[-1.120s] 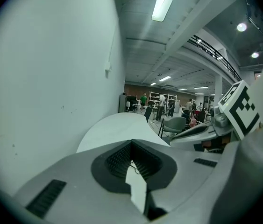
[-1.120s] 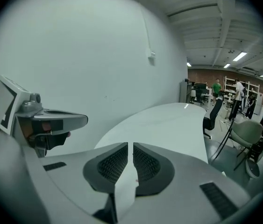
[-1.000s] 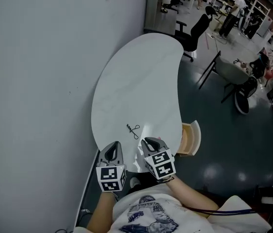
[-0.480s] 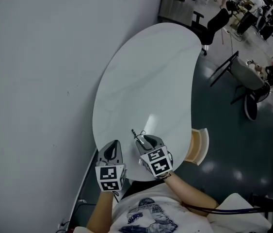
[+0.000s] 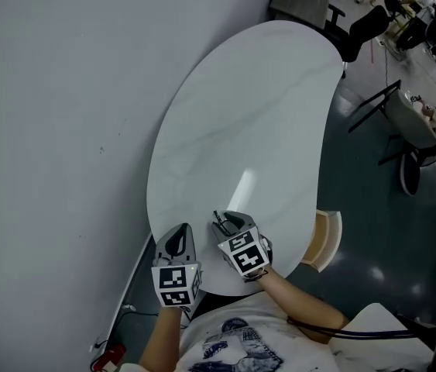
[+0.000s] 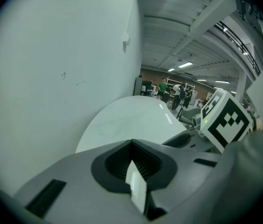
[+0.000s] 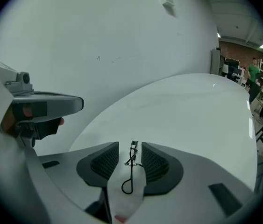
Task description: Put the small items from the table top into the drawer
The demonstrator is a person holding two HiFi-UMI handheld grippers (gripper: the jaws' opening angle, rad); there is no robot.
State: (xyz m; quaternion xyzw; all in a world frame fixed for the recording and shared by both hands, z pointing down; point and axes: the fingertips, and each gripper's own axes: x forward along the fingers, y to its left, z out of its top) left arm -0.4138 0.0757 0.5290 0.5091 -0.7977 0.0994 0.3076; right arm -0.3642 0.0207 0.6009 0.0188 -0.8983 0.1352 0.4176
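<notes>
Right gripper: your jaws are apart and they've just been opening up. The curler sits right in the gap between them, and neither pad is pressing on it, so you're not holding anything yet.
Curler: it's a thin black eyelash curler lying flat on the table. The loop end faces you and the clamp end points away, and in the head view it's close to the table's near edge.
Left gripper: your jaws are closed together with nothing in them. It hangs just beside the right one, at the table's near-left edge on the wall side.
Table: white and rounded, kind of bean-shaped, with one long side running along the wall.
Drawer: pale wood, pulled open at the table's right edge, off to the right of your right arm. You can't really see inside it from the head view.
Background: there are dark chairs on the floor past the table's right side, well away from where you're working.
</notes>
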